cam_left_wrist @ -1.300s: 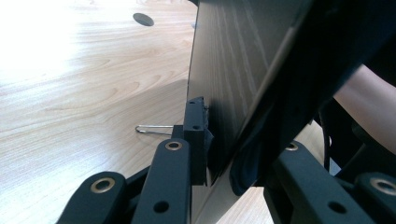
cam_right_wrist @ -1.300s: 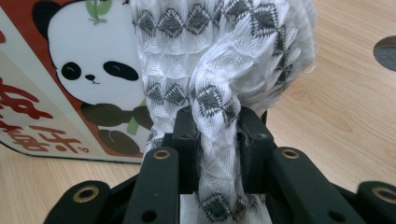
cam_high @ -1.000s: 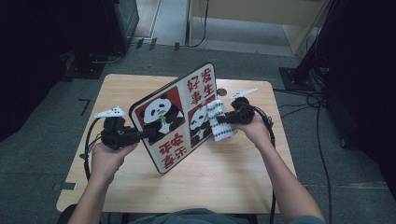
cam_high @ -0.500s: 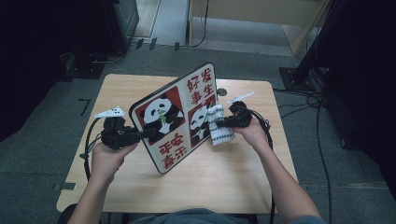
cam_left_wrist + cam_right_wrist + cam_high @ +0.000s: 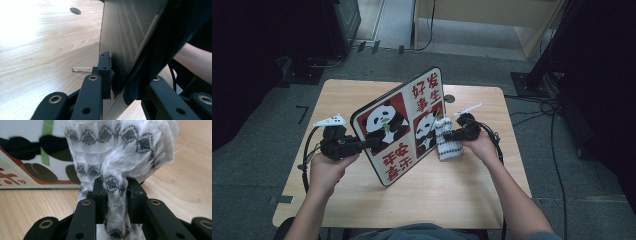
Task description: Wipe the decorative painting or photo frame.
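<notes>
We hold a panda board [image 5: 399, 127] tilted up on the table [image 5: 472, 200], its lower edge resting near the table's middle and its printed face turned toward the right edge. The left gripper [image 5: 362, 145] pinches the board's left rim; in the left gripper view its jaws are pressed onto the thin panel [image 5: 120, 37], one pad [image 5: 104, 67] flat against the plain back. The right gripper [image 5: 451, 136] is clamped on a white, grey-patterned cloth [image 5: 446, 140], which in the right gripper view bunches up between and above the jaws [image 5: 112, 152]. The cloth sits just beside the board's right rim, touching or nearly touching the printed face, toward the table's right edge; we cannot tell whether its bottom rests on the wood. We judge the step in hand to be wiping the printed face. To do it well, we keep the left pinch firm so the board does not pivot or slide on its lower edge, press the cloth flat against the face, not edge-on, and stroke along the print with light, even pressure, so the push never outweighs the left hold.
</notes>
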Demonstrator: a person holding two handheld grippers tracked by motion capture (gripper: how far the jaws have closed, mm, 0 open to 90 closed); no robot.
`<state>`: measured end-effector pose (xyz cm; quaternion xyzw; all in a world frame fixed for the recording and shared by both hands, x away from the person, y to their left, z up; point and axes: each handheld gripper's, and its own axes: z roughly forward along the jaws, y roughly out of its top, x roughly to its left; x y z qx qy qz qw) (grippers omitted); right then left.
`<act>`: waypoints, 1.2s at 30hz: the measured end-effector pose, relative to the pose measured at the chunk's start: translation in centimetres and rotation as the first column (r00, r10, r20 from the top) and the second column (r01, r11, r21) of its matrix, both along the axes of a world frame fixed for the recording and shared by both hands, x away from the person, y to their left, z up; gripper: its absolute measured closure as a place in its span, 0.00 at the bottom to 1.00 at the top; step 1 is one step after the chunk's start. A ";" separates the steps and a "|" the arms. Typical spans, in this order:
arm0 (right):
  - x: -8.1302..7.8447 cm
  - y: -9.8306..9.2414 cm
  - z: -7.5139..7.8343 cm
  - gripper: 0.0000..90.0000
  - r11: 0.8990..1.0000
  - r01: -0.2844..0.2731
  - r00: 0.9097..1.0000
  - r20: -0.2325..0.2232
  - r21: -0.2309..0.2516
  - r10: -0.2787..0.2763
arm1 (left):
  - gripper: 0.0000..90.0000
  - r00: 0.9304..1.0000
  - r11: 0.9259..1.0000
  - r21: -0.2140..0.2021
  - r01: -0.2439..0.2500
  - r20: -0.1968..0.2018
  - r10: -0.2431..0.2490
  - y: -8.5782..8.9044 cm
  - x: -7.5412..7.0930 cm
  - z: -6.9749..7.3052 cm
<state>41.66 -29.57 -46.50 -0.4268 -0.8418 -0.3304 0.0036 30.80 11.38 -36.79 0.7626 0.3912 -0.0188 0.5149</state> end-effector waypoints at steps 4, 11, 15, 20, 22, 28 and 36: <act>0.0 0.0 -0.7 0.81 1.000 -0.002 1.000 -0.008 0.006 0.002 | 0.85 1.000 1.000 -0.002 0.002 0.000 -0.002 0.0 0.0 0.0; 0.1 -0.4 -0.4 0.81 1.000 0.008 1.000 -0.004 0.011 -0.008 | 0.85 1.000 1.000 0.001 0.003 -0.001 -0.003 0.0 0.0 0.0; 0.1 -0.9 0.3 0.81 1.000 0.016 1.000 0.014 0.025 -0.016 | 0.85 1.000 1.000 0.003 0.002 0.001 -0.002 0.0 0.0 0.0; 0.0 -0.9 1.6 0.81 0.999 0.009 0.998 0.061 0.043 -0.012 | 0.85 1.000 1.000 -0.001 -0.002 0.002 0.002 0.0 0.0 0.0; 0.1 -0.8 2.3 0.82 1.000 0.003 0.996 0.090 0.028 -0.005 | 0.85 1.000 1.000 -0.002 -0.002 0.001 0.002 0.0 0.0 -0.1; -0.4 -0.3 4.7 0.82 0.999 -0.017 0.990 0.138 0.052 0.010 | 0.85 1.000 1.000 -0.003 -0.003 0.001 0.003 0.0 0.0 -0.1; -0.7 0.9 8.4 0.82 0.995 -0.064 0.981 0.190 0.072 0.050 | 0.85 1.000 1.000 -0.006 -0.004 0.000 0.004 0.0 0.1 -0.1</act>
